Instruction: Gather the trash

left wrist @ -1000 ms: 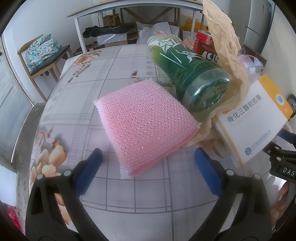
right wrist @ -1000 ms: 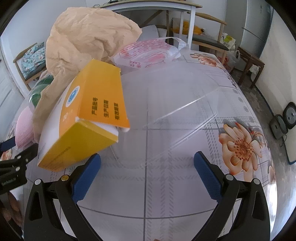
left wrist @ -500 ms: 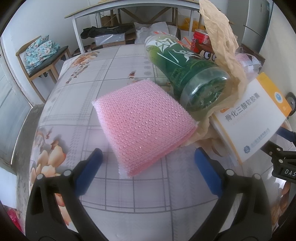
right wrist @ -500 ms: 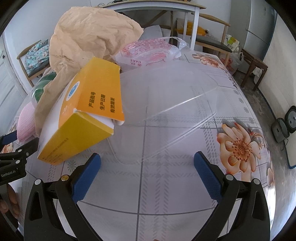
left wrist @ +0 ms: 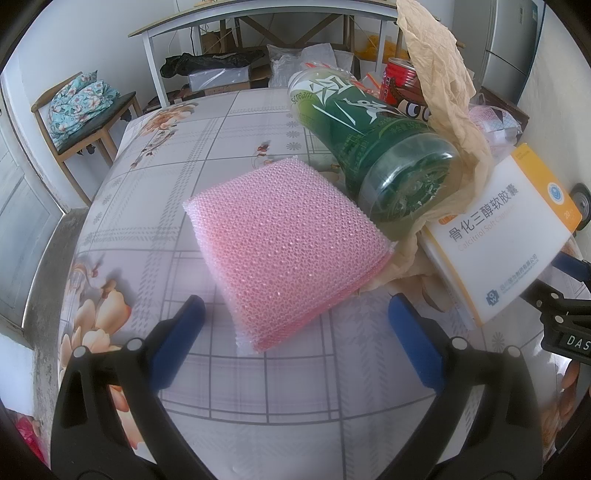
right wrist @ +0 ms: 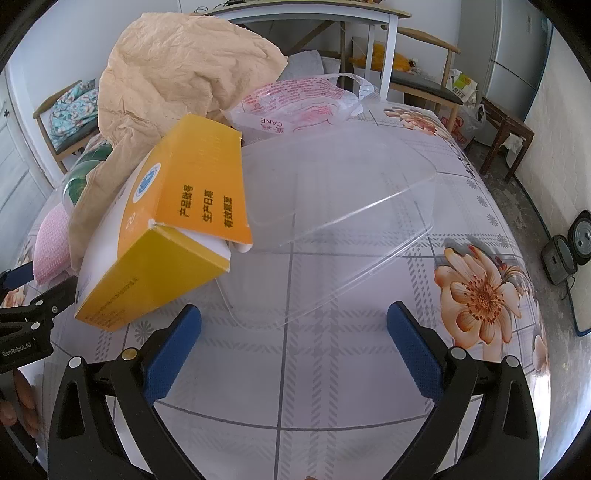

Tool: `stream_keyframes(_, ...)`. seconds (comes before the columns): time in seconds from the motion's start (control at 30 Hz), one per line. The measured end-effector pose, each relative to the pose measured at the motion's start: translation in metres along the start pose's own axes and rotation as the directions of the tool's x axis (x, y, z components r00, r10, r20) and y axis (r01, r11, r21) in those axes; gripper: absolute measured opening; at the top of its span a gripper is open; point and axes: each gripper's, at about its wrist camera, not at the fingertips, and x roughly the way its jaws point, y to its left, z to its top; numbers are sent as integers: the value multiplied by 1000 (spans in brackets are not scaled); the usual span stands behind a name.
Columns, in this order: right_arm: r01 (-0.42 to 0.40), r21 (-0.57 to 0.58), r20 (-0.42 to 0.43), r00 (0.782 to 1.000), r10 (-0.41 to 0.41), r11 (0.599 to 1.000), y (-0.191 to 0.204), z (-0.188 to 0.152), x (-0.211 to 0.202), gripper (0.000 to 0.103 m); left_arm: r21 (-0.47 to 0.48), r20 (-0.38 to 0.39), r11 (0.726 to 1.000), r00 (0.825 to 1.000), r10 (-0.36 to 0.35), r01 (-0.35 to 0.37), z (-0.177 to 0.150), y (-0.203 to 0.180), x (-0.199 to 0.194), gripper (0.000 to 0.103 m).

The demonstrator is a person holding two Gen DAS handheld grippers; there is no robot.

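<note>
A pile of trash lies on the flowered table (left wrist: 155, 177). A pink bubble-wrap pad (left wrist: 284, 240) lies just ahead of my open, empty left gripper (left wrist: 295, 332). Behind it lie a green plastic bottle (left wrist: 373, 147) on its side, crumpled brown paper (left wrist: 447, 85), a red can (left wrist: 399, 79) and a yellow-and-white medicine box (left wrist: 506, 232). In the right wrist view the box (right wrist: 173, 236) leans on a clear plastic tray (right wrist: 332, 229), just ahead of my open, empty right gripper (right wrist: 293, 332). The brown paper (right wrist: 177, 74) and a printed plastic bag (right wrist: 299, 103) lie behind.
A chair with a flowered cushion (left wrist: 81, 107) stands left of the table. A white desk frame (left wrist: 258, 22) with boxes and bags stands behind. A wooden stool (right wrist: 506, 140) and a round device on the floor (right wrist: 576, 243) are to the right.
Both grippers have drawn back slightly from the pile, so the objects sit a little farther ahead. Nothing was gripped or moved.
</note>
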Motion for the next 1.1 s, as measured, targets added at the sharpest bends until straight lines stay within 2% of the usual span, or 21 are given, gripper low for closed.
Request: stream_keyframes(1.1,4,9,2,1000,-4,1000,3,-1,-1,97,-1,1,1000,1000,2,-2,0,0,0,96)
